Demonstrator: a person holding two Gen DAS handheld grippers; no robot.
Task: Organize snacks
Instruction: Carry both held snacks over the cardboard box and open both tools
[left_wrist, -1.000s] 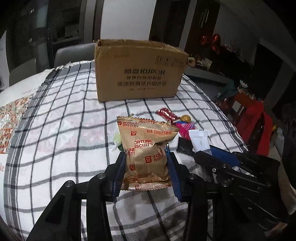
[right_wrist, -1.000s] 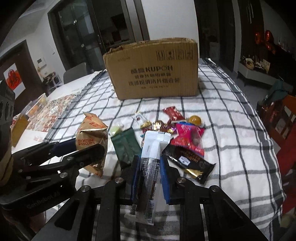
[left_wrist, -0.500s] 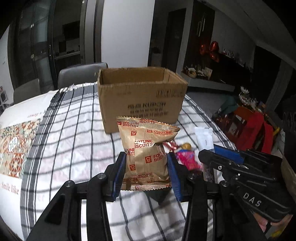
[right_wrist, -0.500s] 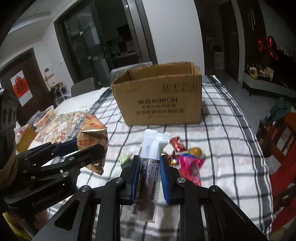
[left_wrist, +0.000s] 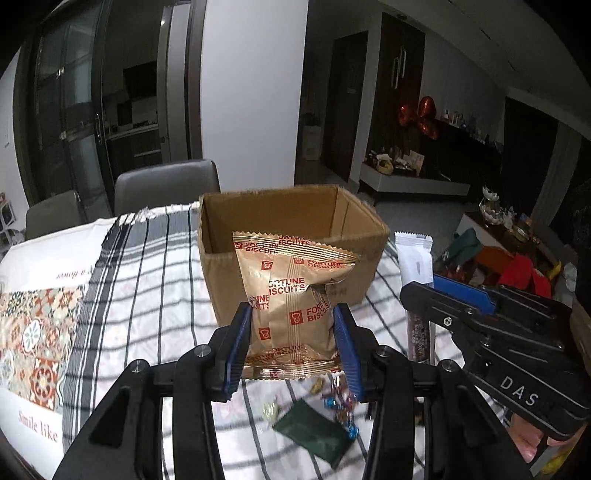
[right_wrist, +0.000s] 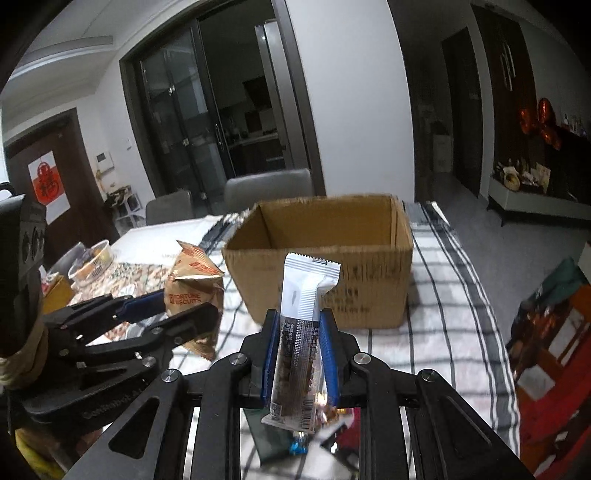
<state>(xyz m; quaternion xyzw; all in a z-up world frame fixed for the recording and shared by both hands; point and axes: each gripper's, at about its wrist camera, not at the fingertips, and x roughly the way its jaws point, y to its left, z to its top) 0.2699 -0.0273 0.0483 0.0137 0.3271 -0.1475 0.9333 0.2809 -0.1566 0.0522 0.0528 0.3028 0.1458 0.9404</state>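
While both snacks hang lifted above the table, the carrying step looks to be in hand, and the next move, as a judgement, calls for bringing each packet forward over the open box and parting the fingers so it drops inside. Nearest in the left wrist view, the left gripper (left_wrist: 291, 343), black with blue finger pads, is closed to about the packet's width on a tan foil biscuit packet with red "Fortune Biscuits" lettering (left_wrist: 291, 302), pinching its lower half from both sides so it stands upright. Nearest in the right wrist view, the right gripper (right_wrist: 299, 354), built the same way, is closed narrowly on a slim snack bar in a white and dark wrapper (right_wrist: 301, 332), also upright, with its crimped white top pointing up. Below and between the grippers, a few loose sweets remain on the black-and-white checked tablecloth (left_wrist: 147, 302): a flat dark green sachet (left_wrist: 314, 435) and some small shiny wrapped candies (left_wrist: 340, 400), partly blurred. Further off, near the middle of the table, stands the open brown cardboard box (right_wrist: 325, 266), flaps out of the way; what shows of its inside looks bare, though the floor is mostly hidden. Both packets are short of the box, not yet over its rim. Beyond the table stand grey upholstered chairs (right_wrist: 269, 188) and dark glass doors.
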